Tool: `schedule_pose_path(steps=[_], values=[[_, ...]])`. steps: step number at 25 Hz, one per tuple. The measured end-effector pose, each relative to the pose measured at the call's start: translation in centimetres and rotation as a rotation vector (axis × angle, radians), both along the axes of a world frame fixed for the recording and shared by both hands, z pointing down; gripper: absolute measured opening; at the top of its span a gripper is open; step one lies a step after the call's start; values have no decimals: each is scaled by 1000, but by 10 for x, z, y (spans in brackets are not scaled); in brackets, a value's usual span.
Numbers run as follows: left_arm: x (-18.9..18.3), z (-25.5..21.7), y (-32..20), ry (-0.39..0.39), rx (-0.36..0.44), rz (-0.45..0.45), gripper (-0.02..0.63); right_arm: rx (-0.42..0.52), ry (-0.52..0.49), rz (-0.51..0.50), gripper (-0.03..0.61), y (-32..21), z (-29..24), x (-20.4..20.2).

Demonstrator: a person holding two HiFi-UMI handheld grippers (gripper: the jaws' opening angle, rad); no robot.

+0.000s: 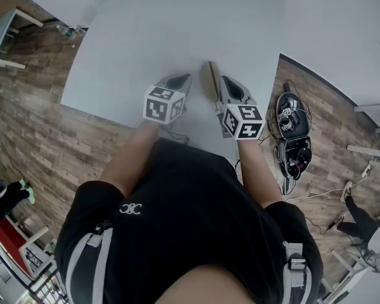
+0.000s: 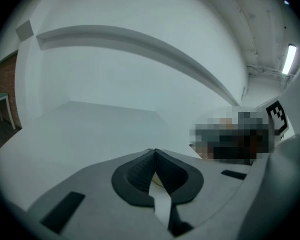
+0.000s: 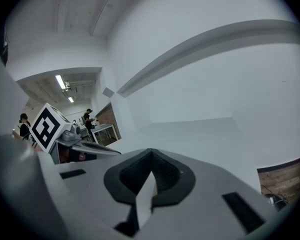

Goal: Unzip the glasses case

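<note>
Wide bare table [image 1: 177,24] ahead; wall [image 2: 140,79] bounds far edge.

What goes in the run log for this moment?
left gripper: shut | right gripper: shut | both held over white table | tan oblong item beside right gripper, possibly the glasses case

Lab/test rm: big white table [image 1: 177,30], wood floor [image 1: 38,144], open gear case [image 1: 291,116] w/ cables, strip light [image 2: 290,59]

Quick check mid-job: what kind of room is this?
Probably a lab or workshop: a white table, an open gear case on the wood floor, and ceiling strip lights.
</note>
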State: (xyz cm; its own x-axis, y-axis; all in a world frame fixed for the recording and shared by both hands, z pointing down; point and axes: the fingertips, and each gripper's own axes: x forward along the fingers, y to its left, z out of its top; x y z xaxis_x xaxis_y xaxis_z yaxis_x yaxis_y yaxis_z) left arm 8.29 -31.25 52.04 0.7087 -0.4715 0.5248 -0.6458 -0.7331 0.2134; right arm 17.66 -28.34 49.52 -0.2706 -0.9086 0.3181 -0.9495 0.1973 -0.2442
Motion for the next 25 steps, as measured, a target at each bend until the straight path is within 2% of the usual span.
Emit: schedule_pose_path(steps=[7,14,18,21,25], values=[[-40,-6,5,31,8,23,2,-14,25,8,11,8,-12,-47],[-83,-1,23,75,-2,28,2,-52,172,48,11,29,-9,-81],[-92,-2,31,95,-20,0,2,-50,230,46,11,33,-11,-82],[-94,-1,38,106,-26,-22,2,-43,229,44,11,37,-12,-83],[-61,-11,41,111,-7,-33,2,-21,254,26,11,42,-19,-59]])
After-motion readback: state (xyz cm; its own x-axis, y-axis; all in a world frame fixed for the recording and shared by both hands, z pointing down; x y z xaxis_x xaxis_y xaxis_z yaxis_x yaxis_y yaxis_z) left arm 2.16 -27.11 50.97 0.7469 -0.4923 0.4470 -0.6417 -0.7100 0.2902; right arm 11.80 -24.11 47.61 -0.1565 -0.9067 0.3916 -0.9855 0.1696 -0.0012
